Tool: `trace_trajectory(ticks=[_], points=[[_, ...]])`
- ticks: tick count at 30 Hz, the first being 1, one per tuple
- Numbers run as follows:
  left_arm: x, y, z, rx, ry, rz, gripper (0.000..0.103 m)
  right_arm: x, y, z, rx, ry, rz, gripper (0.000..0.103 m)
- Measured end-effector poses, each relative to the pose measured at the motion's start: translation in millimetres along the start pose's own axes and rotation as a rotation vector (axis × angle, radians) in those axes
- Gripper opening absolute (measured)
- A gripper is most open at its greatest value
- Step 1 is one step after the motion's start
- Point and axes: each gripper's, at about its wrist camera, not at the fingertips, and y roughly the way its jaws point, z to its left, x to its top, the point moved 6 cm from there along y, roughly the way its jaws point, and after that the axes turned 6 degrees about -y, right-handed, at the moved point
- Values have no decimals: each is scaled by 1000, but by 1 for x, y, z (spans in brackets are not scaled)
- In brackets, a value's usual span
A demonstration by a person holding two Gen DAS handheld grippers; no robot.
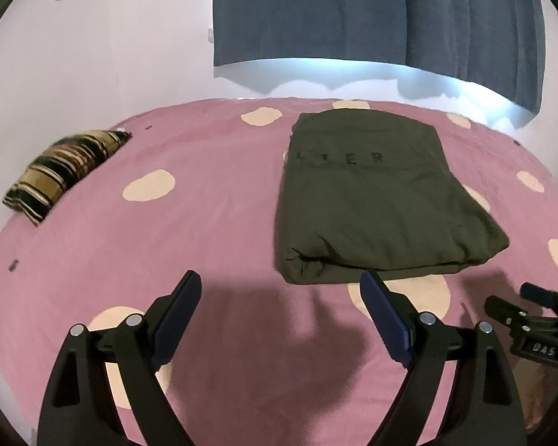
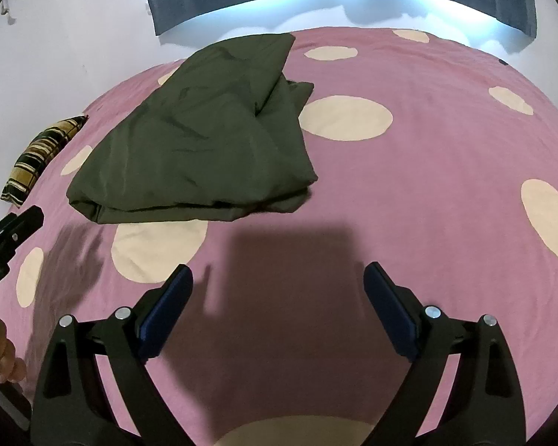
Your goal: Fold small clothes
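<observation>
A dark olive garment (image 1: 368, 200) lies folded into a thick rectangle on the pink bedsheet with cream dots (image 1: 189, 230), faint dark lettering across its far half. In the right wrist view the same garment (image 2: 204, 148) lies ahead and to the left, a loose flap sticking out at its far right side. My left gripper (image 1: 281, 284) hangs open just short of the garment's near edge, nothing between its blue pads. My right gripper (image 2: 277, 277) is open too, above bare sheet to the right of the garment. Each gripper shows at the edge of the other's view.
A striped brown and black cushion (image 1: 61, 171) lies at the bed's left side by the white wall. A dark blue curtain (image 1: 353, 11) hangs behind the bed's far edge with light under it. Fingers of a hand (image 2: 3, 360) show at the lower left.
</observation>
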Motion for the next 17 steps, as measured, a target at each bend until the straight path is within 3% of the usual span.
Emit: trace_trajectory(ticks=[2,8,13,17], points=[[0,-1,-3,15,25,-11,86,-1,1,1,1,-1,4,93],[2,-10,-5,-51,-3,-66,87,-2,2,6,11,-8,5,93],[29,-16,21,-108,-110,-50,87,1,-7,8,36,0,-9,93],[60,2,59,-45,-183,-68,87,20,-18,-10,57,33,-44,93]])
